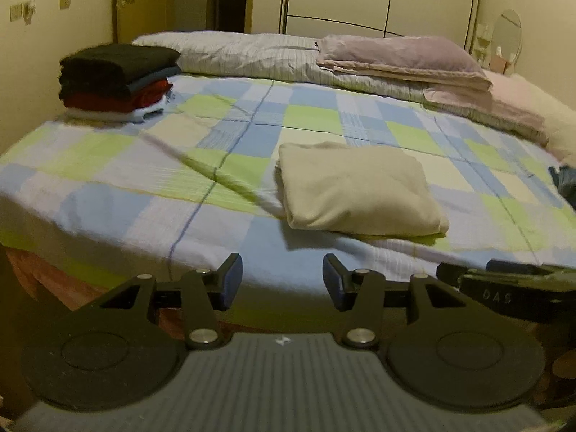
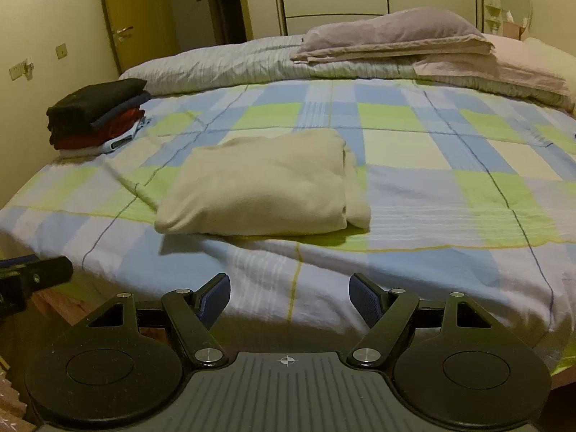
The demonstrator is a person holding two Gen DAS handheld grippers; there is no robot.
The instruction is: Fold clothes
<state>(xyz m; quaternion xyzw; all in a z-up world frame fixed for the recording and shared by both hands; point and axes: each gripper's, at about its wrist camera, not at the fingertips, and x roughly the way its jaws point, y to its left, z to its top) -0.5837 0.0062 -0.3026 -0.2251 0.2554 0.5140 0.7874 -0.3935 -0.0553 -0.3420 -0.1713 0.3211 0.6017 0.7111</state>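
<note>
A folded cream garment (image 2: 262, 187) lies on a checked bedspread (image 2: 414, 151) as two empty grippers hang over the bed's near edge.

In the left wrist view the garment sits right of centre, flat on the blue, green and white squares; in the right wrist view it lies at centre, its folded edge toward the right. The left gripper (image 1: 282, 280) stands released at the bottom of its frame, pads parted with only bedspread between them. The right gripper (image 2: 289, 300) is likewise released, pads wide apart and holding nothing. A stack of folded clothes (image 1: 115, 79), black on top with blue, red and white below, rests in the upper left of both frames, well apart from the cream garment. A mauve pillow (image 1: 399, 55) lies at the upper right on a pale striped quilt (image 1: 244, 54).
</note>
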